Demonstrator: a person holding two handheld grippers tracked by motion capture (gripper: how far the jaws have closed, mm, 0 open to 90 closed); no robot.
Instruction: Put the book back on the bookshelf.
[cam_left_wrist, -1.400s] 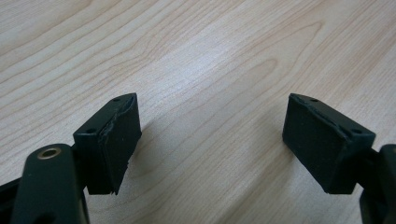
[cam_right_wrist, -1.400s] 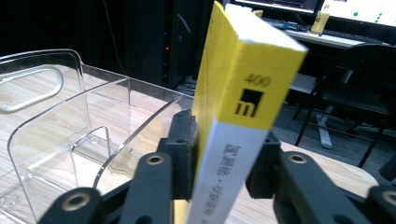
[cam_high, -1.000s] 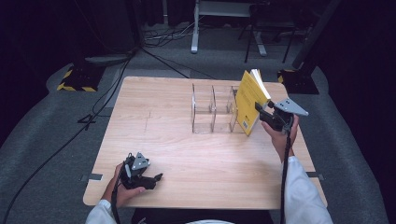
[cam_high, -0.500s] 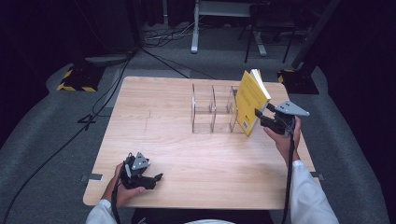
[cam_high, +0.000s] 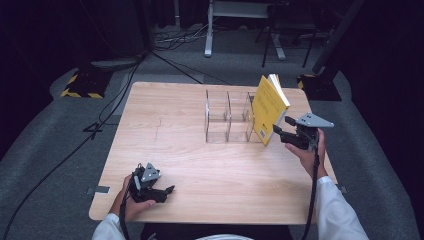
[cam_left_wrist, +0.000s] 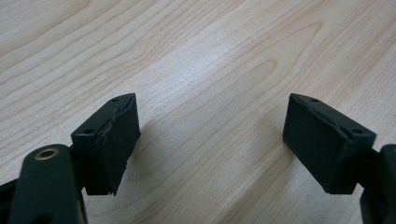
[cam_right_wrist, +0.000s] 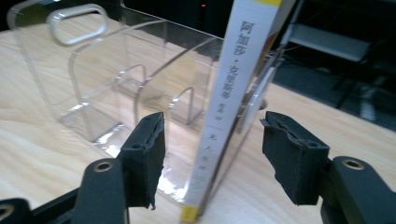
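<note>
— Right gripper (cam_right_wrist: 210, 154) released? Its jaws have just been opening, clear of the yellow book's (cam_high: 269, 107) spine.

— Yes; the book leans on the clear organizer (cam_high: 227, 117) for support. Left gripper (cam_high: 159, 192) idles open over the table (cam_high: 165, 115).

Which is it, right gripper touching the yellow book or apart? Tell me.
Apart. In the right gripper view the right gripper stands open, its jaws having just been opening, and the yellow book stands between the pads with a gap on each side.
</note>
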